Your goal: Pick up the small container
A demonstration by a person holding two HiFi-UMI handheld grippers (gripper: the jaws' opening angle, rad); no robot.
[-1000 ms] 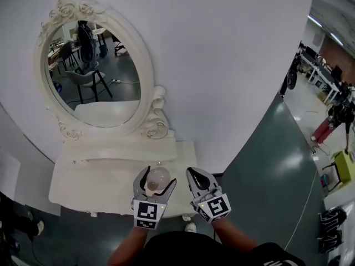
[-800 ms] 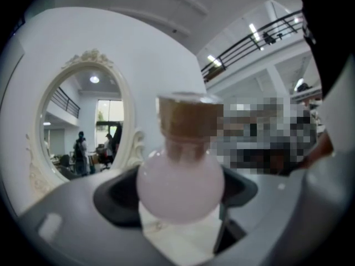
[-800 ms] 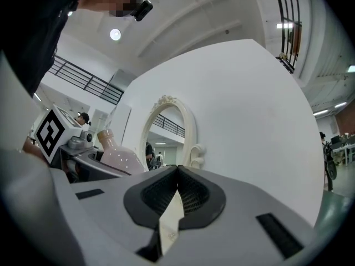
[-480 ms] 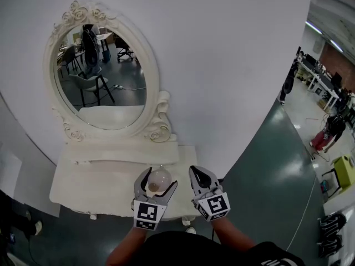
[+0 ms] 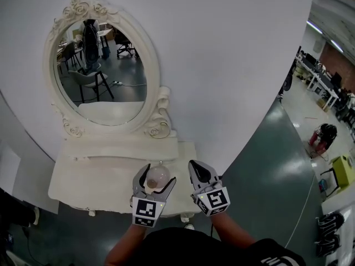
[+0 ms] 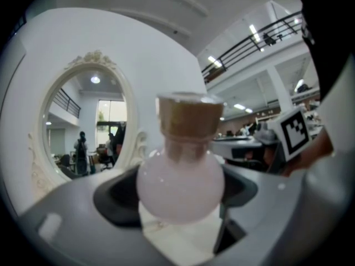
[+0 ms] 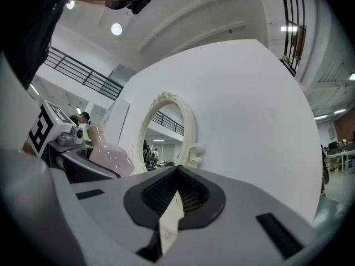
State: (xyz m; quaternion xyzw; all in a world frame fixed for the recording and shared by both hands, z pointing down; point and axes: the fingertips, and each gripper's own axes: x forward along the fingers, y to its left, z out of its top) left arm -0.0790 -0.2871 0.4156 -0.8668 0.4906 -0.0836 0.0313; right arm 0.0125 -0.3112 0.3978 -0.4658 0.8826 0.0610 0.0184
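The small container is a round pale pink bottle [image 5: 158, 175] with a tan cap [image 6: 188, 115]. My left gripper [image 5: 157, 178] is shut on its round body [image 6: 180, 182] and holds it upright above the front edge of the white dressing table [image 5: 94, 184]. Close to its right, my right gripper [image 5: 197, 170] is shut with nothing between its jaws [image 7: 176, 173]. From the right gripper view the bottle [image 7: 109, 155] shows at the left, held in the left gripper [image 7: 66, 143].
An oval mirror [image 5: 102, 65] in an ornate white frame stands at the back of the table against a white wall. A small raised shelf [image 5: 119, 148] runs along the mirror's base. Dark green floor [image 5: 266, 170] lies to the right.
The head view has shifted slightly. The bottle stays in the left gripper and the right gripper stays shut beside it.
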